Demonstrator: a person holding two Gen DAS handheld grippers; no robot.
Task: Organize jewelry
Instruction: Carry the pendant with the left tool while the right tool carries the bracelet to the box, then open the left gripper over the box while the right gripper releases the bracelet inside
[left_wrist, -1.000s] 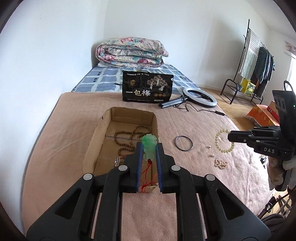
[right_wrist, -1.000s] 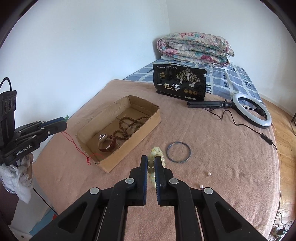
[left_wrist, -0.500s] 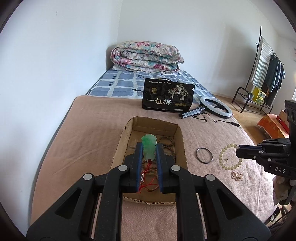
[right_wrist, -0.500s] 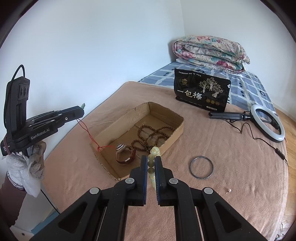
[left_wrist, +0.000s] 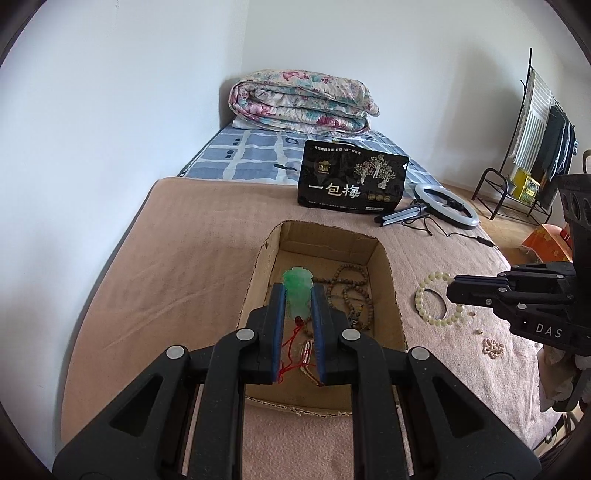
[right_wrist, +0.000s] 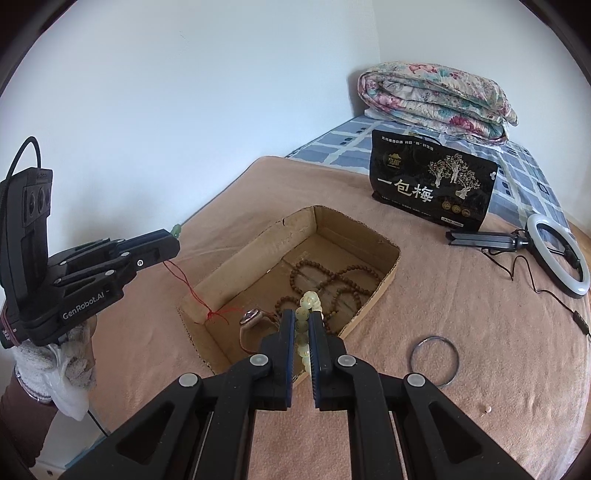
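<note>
My left gripper (left_wrist: 298, 295) is shut on a green jade pendant (left_wrist: 298, 287) whose red cord (right_wrist: 188, 291) hangs into the open cardboard box (left_wrist: 392, 280). The box (right_wrist: 236, 254) holds a brown bead necklace (right_wrist: 332, 277) and a watch (right_wrist: 251, 317). My right gripper (right_wrist: 302, 318) is shut on a pale bead bracelet (left_wrist: 436, 301), held just above the box's right edge. In the left wrist view the right gripper (left_wrist: 456, 290) is to the right of the box. In the right wrist view the left gripper (right_wrist: 173, 240) is left of the box.
On the pink blanket lie a dark bangle (right_wrist: 434, 360), a small pearl piece (left_wrist: 493, 347) and loose beads (right_wrist: 487, 409). Behind the box stand a black snack bag (left_wrist: 351, 184) and a ring light (right_wrist: 557, 258). A folded quilt (left_wrist: 299, 101) lies at the back.
Both grippers have moved closer to the box. The pendant now hangs over the box's inside, its cord trailing into it. The bracelet has come from the blanket to the box's right edge.
</note>
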